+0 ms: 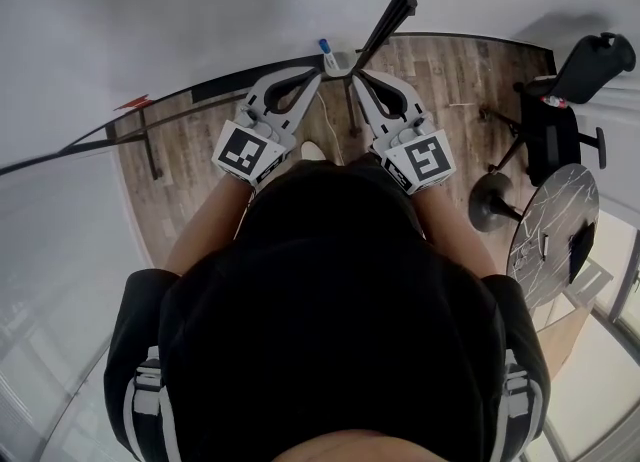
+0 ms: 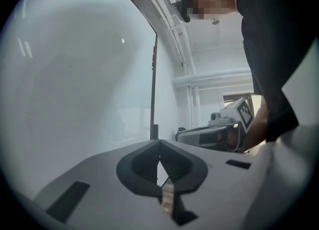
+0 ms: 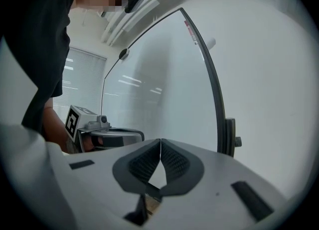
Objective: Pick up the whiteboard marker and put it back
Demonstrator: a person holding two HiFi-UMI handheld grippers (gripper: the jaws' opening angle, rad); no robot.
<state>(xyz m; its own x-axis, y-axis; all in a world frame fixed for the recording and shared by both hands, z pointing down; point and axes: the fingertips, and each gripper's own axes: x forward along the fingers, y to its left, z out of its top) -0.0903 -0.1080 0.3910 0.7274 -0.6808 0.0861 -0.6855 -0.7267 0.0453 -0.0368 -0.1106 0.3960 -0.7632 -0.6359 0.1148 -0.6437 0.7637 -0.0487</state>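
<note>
The whiteboard marker (image 1: 326,47), white with a blue cap, rests by the dark lower frame of the whiteboard (image 1: 150,10), just past both gripper tips. My left gripper (image 1: 318,74) and right gripper (image 1: 357,76) point at it side by side, each shut with nothing between the pads. In the left gripper view the left gripper (image 2: 159,142) faces the white board (image 2: 75,99), and the right gripper (image 2: 204,135) shows beside it. The right gripper view has the right gripper (image 3: 160,140) meeting at its tips before the board (image 3: 164,89), with the left gripper (image 3: 107,137) alongside. Neither gripper view shows the marker.
A black office chair (image 1: 560,120) and a round marble-topped table (image 1: 550,220) stand at the right on the wooden floor (image 1: 190,180). A round black stand base (image 1: 490,202) sits near them. The board's dark frame post (image 3: 219,104) runs close to my right gripper.
</note>
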